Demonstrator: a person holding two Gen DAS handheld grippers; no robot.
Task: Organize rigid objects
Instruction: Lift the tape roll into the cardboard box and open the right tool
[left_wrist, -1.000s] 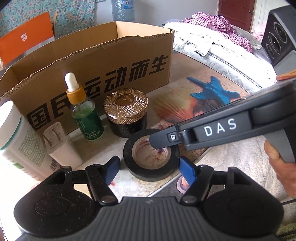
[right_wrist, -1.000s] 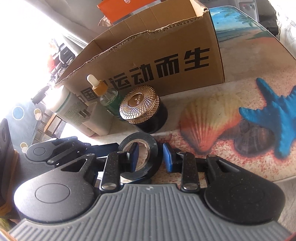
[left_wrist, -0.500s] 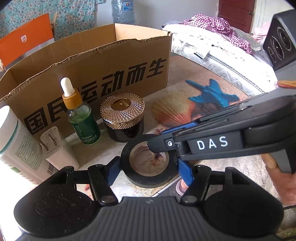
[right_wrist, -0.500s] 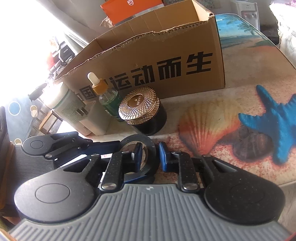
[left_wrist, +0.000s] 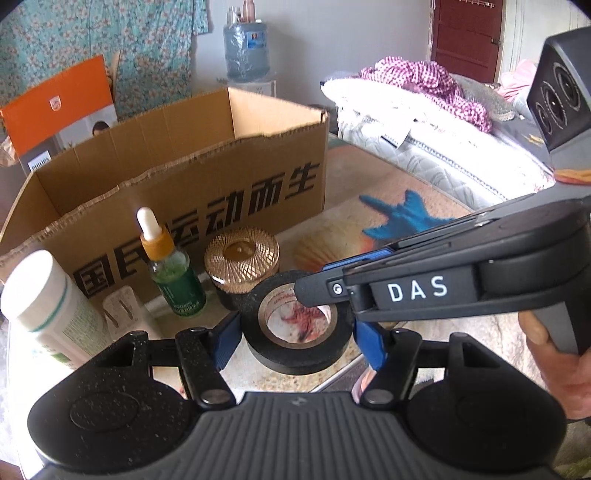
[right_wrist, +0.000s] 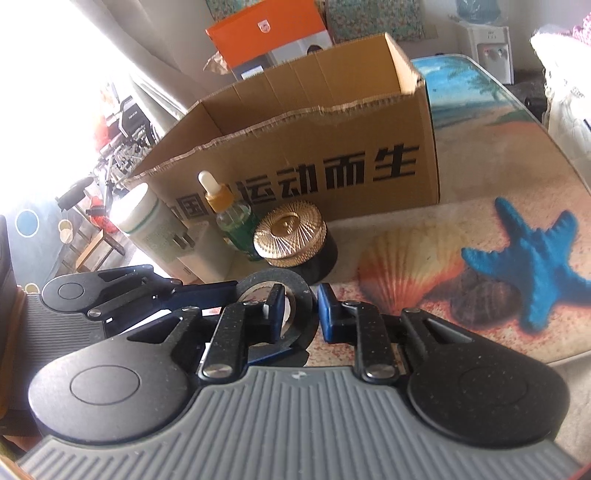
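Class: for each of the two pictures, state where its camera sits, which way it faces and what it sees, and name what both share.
Left wrist: on the left gripper, facing down over the tape roll toward the cardboard box; shows its fingers and the right gripper in a hand.
Right wrist: on the right gripper, clamped on the roll's wall; shows the left gripper alongside.
Shared: roll, box, dropper bottle, gold-lidded jar.

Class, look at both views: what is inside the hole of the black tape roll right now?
One finger of the right gripper sits inside the tape roll, clamping its wall. Through the hole, the patterned table surface shows. The roll's far inner wall is covered.
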